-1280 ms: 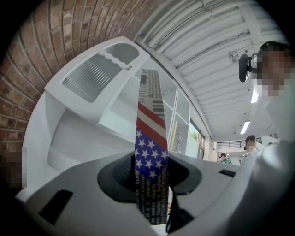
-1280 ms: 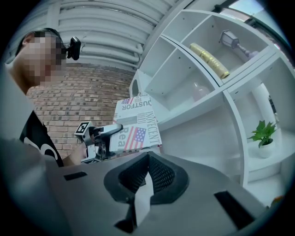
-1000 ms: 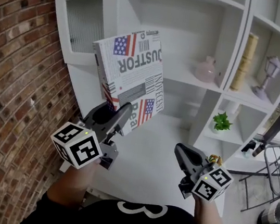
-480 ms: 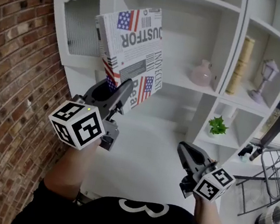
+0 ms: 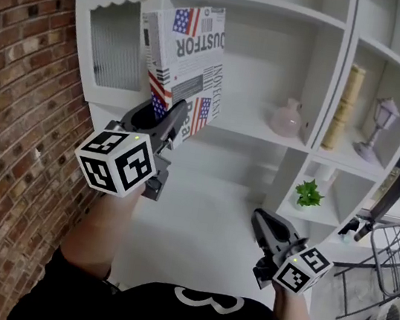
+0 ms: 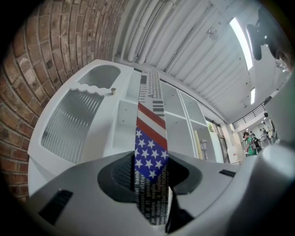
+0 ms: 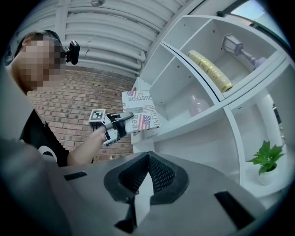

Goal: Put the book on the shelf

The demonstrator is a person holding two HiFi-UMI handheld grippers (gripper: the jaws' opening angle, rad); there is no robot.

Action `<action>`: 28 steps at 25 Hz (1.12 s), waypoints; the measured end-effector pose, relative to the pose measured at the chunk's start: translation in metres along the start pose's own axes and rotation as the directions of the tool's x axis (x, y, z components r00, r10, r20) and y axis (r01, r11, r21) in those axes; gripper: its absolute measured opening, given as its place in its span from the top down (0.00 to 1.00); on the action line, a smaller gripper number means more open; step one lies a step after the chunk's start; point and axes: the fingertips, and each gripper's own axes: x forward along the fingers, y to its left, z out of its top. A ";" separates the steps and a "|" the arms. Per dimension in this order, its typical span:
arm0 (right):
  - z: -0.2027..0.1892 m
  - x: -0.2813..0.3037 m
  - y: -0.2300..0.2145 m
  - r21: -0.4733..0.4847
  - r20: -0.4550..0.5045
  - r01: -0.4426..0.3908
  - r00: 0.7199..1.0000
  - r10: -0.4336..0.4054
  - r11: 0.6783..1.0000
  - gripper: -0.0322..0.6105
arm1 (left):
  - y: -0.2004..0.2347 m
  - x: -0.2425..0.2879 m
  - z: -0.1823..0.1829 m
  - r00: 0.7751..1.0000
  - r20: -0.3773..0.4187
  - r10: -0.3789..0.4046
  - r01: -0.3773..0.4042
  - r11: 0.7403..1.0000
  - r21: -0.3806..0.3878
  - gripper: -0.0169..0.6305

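A book (image 5: pixel 189 60) printed with US flags and black lettering stands upright in front of the upper left compartment of the white shelf unit (image 5: pixel 246 127). My left gripper (image 5: pixel 165 114) is shut on the book's lower edge. In the left gripper view the book (image 6: pixel 150 138) runs up from between the jaws as a thin edge. My right gripper (image 5: pixel 259 220) hangs low at the right, shut with nothing in it. From the right gripper view the book (image 7: pixel 141 112) and the left gripper (image 7: pixel 118 122) show at the shelf's left end, beyond the right gripper (image 7: pixel 147 160).
A pink vase (image 5: pixel 287 119) stands in the same compartment, right of the book. A gold upright book (image 5: pixel 345 96) and a small lamp (image 5: pixel 381 120) fill the right compartment, with a potted plant (image 5: pixel 307 194) below. A brick wall (image 5: pixel 15 88) lies left, by a ribbed-glass door (image 5: pixel 118 37).
My left gripper has lifted the book higher and closer to the upper compartment, turning it more upright. The right gripper has dropped slightly.
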 end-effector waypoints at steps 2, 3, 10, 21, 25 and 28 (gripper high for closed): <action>0.000 0.002 -0.003 -0.003 0.000 0.002 1.000 -0.002 1.000 0.94 | 0.007 0.009 -0.001 1.000 -0.007 0.019 -0.019 1.000 0.008 0.74; -0.001 0.003 -0.003 -0.003 -0.002 0.003 1.000 -0.003 1.000 0.94 | 0.011 0.014 -0.001 0.999 -0.010 0.030 -0.030 0.999 0.014 0.74; -0.009 0.008 -0.006 -0.007 -0.031 0.001 1.000 -0.001 1.000 0.94 | 0.028 0.049 -0.008 0.995 -0.047 0.092 -0.091 0.995 0.038 0.74; -0.007 0.011 -0.004 -0.022 -0.024 0.008 1.000 -0.009 1.000 0.94 | 0.041 0.096 -0.031 0.985 -0.095 0.145 -0.137 0.987 0.085 0.74; -0.007 0.013 -0.005 -0.026 -0.024 0.013 1.000 -0.013 1.000 0.94 | 0.052 0.110 -0.041 0.977 -0.111 0.181 -0.176 0.983 0.055 0.74; -0.010 0.012 -0.009 -0.024 -0.029 0.017 0.999 -0.017 1.000 0.94 | 0.059 0.117 -0.048 0.971 -0.119 0.209 -0.204 0.978 0.052 0.74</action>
